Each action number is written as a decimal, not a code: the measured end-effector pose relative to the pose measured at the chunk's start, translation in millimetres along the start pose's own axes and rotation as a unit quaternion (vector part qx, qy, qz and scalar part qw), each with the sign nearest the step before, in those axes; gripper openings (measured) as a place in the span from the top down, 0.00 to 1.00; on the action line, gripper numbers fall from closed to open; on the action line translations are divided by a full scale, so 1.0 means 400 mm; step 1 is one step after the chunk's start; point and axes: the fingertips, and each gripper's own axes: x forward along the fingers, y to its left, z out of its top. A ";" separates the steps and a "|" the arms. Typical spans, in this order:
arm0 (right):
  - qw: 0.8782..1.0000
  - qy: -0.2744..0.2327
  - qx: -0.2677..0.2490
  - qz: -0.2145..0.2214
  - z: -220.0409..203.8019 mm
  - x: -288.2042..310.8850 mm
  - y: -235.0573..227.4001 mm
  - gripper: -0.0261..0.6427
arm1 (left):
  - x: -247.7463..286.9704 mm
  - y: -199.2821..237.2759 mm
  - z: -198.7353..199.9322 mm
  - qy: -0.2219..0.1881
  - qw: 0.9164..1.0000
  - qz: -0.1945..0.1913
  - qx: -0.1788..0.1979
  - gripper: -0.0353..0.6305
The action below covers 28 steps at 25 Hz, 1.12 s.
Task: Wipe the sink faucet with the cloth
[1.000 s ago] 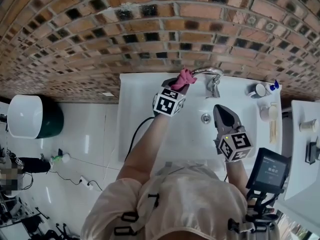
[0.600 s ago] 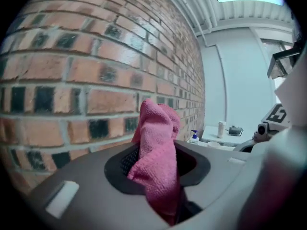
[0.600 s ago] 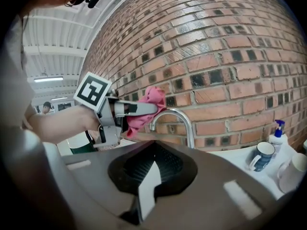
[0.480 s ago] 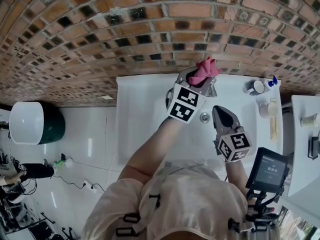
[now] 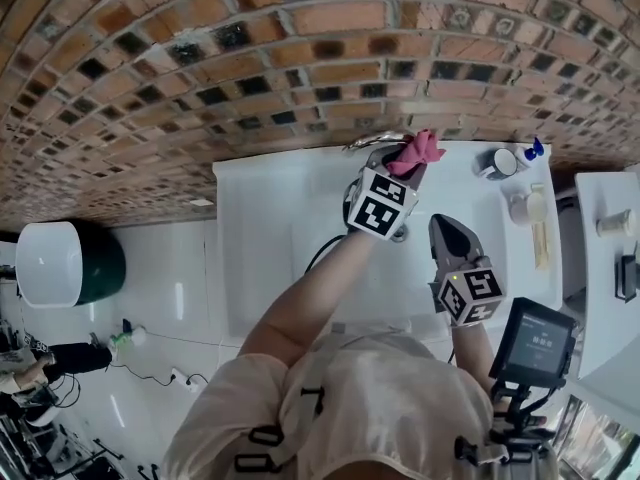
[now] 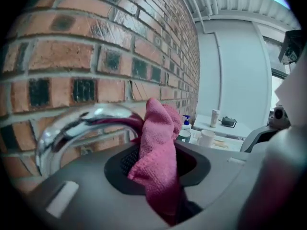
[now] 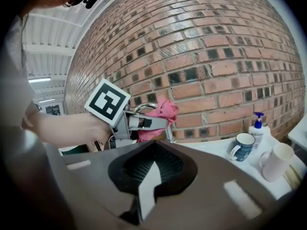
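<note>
- Nearest us, towards the front edge of the white sink surface [image 5: 260, 248], our right gripper [image 5: 441, 224] hung over the basin. Its jaws were drawn together on nothing and pointed at the back edge.
- Beyond it, our left gripper [image 5: 402, 166] was clamped on the pink cloth [image 5: 420, 149], which stood bunched up out of the jaws.
- The faucet [image 6: 81, 121] lay just beyond and to the left of the cloth, at the middle of the back edge. Its chrome spout arched sideways across the jaws, and the cloth looked pressed to the spout's right end.
- We judged that the wipe had to run leftward along that arch, and that the left gripper was by far the nearer.
- In the head view the faucet's base and handle were hidden under the left gripper. We could not tell whether the cloth met the metal all round.
- At the back right corner stood a mug [image 5: 491, 163] and a soap bottle [image 5: 535, 151], well apart from the work.
</note>
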 end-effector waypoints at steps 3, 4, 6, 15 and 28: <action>1.000 0.002 0.003 -0.005 -0.005 0.004 -0.018 0.98 | 0.038 0.012 -0.058 0.024 1.000 0.000 0.003 0.76; 1.000 0.002 0.004 -0.006 -0.006 0.006 -0.022 0.98 | 0.052 0.015 -0.081 0.034 0.999 0.000 0.001 0.76; 1.000 0.003 0.005 -0.006 -0.007 0.011 -0.025 0.98 | 0.076 0.025 -0.141 0.064 0.998 0.000 -0.015 0.75; 1.000 0.004 0.006 -0.002 -0.002 0.016 -0.015 0.98 | -0.001 -0.006 -0.058 0.006 0.998 -0.018 -0.062 0.75; 1.000 0.009 -0.003 0.028 -0.009 0.044 0.052 0.98 | -0.060 0.034 0.036 -0.046 0.995 0.016 -0.083 0.75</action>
